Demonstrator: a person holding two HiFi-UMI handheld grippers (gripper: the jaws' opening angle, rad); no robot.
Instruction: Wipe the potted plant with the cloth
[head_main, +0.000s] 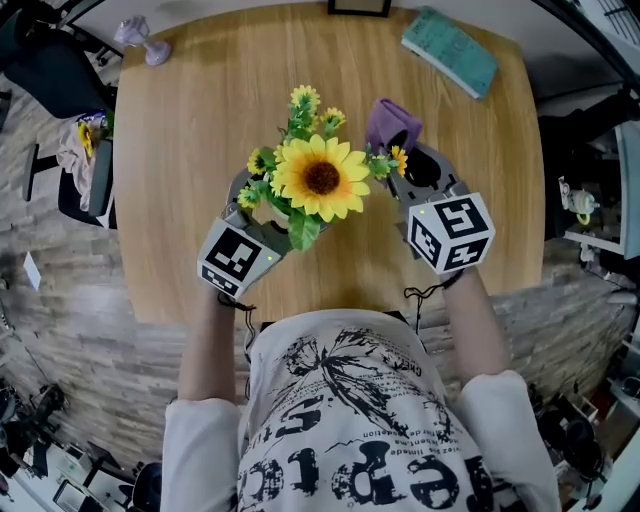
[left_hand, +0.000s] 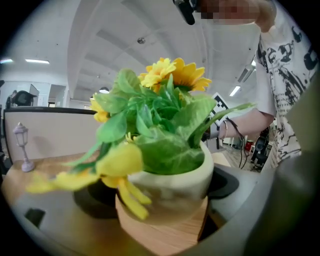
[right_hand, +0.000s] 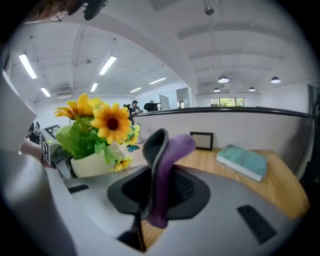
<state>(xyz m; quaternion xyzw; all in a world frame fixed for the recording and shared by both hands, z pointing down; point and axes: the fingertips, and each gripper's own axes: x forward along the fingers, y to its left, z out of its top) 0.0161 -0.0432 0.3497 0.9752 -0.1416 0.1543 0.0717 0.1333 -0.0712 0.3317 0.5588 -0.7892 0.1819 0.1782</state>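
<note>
Potted plant (head_main: 318, 178) in smooth rounded cream pot; soft purple cloth (head_main: 392, 123).

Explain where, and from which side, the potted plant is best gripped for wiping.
Probably the round cream wall of the pot, below the rim, coming in level from the person's left. The flowers and leaves crowd the top, leaving only the sides bare, and the cloth in the right gripper sits to its right.

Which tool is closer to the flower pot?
Left. The left tool has the pot between its jaws; the right tool, with the cloth, is beside the flowers, apart from the pot.
</note>
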